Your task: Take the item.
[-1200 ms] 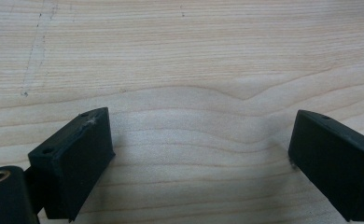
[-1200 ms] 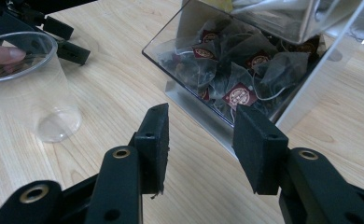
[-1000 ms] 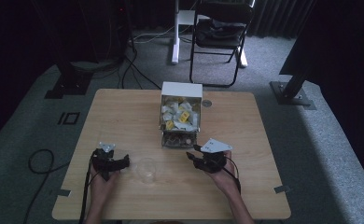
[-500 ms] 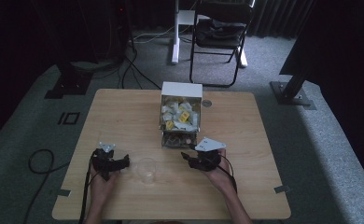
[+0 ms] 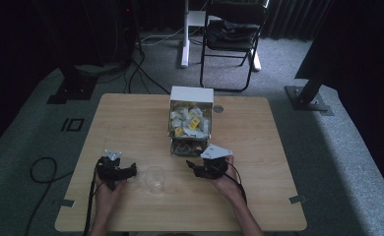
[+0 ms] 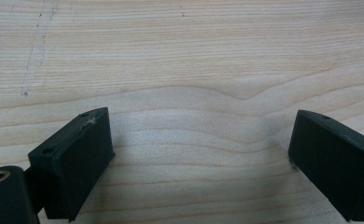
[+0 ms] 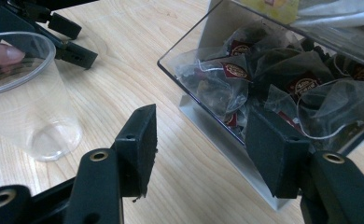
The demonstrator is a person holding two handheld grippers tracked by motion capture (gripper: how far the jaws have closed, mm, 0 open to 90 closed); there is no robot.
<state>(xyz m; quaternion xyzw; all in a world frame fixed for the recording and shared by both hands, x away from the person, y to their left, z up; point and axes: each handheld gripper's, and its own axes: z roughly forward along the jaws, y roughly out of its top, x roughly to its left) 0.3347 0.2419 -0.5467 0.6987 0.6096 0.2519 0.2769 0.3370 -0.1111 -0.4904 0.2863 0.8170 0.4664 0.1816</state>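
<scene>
Right gripper (image 7: 199, 154) jaws, just been opening, stand wide and empty at the dispenser's (image 7: 245, 154) near tray, aimed at tea bags (image 7: 227, 74).
Left gripper (image 5: 123, 172), open and empty, waits left of the clear cup (image 5: 154, 179), which stands ready to receive one.

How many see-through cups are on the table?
1. The clear plastic cup stands upright on the table between the two claws, in front of the box of tea bags. None seem hidden.
</scene>
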